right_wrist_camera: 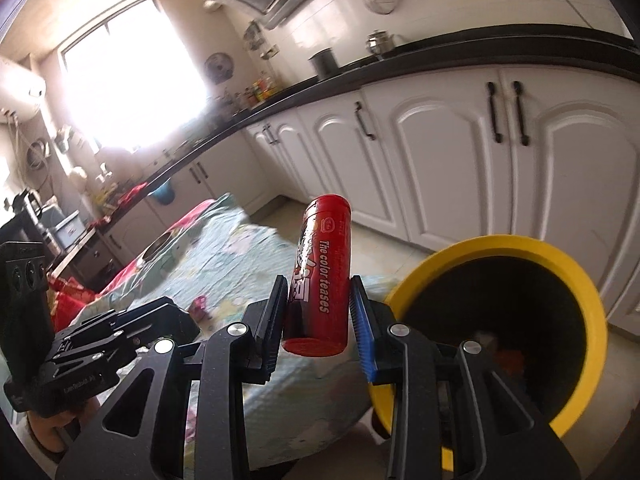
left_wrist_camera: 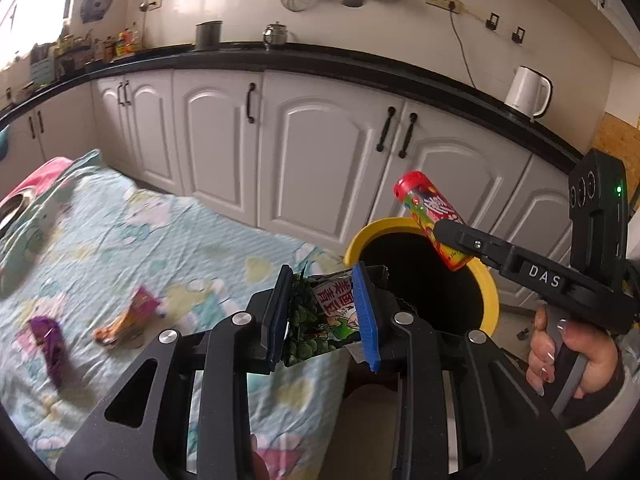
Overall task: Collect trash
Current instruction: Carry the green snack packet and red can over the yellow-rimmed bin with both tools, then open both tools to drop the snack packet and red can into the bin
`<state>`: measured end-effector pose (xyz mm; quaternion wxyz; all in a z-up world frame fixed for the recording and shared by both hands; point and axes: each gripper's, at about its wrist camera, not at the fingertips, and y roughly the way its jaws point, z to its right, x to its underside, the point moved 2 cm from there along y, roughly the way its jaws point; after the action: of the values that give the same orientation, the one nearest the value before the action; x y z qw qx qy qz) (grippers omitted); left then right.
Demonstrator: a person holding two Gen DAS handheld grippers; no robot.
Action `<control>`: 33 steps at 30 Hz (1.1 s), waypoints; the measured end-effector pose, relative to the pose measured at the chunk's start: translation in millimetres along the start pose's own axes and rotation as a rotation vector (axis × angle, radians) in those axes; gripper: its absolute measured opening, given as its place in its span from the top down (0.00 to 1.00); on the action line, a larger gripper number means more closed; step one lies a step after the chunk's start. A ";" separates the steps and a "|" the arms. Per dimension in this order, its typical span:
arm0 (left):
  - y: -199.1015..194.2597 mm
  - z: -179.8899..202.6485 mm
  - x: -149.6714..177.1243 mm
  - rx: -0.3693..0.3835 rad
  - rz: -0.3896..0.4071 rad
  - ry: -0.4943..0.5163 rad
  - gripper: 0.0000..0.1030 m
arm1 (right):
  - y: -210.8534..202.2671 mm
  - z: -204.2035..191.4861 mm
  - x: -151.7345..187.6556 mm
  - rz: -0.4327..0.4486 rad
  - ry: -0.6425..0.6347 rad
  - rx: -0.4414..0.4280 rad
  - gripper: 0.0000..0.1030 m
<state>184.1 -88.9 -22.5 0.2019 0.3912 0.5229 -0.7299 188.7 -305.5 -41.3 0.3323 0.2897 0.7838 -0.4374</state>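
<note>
Since the green snack packet (left_wrist_camera: 320,320) pinched in your left gripper (left_wrist_camera: 325,312) is thin, crinkly film, it looks light and floppy, so hold it mid-body. Your right gripper (right_wrist_camera: 318,312) clamps the red candy tube (right_wrist_camera: 320,280), stiff and probably slick, around its lower half. Both hang near the yellow-rimmed bin (right_wrist_camera: 576,280). A purple wrapper (left_wrist_camera: 50,340) and an orange wrapper (left_wrist_camera: 128,320) lie on the patterned cloth (left_wrist_camera: 160,224); nothing blocks the bin mouth.

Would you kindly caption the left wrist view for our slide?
Left tongs grip a wrapper; right tongs hold a tube over the bin.
</note>
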 end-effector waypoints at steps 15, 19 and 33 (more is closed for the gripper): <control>43.8 54.0 -15.5 0.079 -0.020 0.044 0.77 | -30.5 71.4 2.4 0.034 0.082 0.125 0.71; 56.7 67.5 -17.4 0.099 -0.035 0.057 0.77 | -33.5 88.8 7.3 0.023 0.097 0.163 0.71; 106.3 105.0 -19.0 0.121 -0.108 0.121 0.77 | -32.6 128.0 39.8 -0.072 0.123 0.243 0.74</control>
<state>232.8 -227.4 -56.5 0.1064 0.4173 0.5094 -0.7450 174.3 -426.1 -106.8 0.2303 0.3256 0.7539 -0.5222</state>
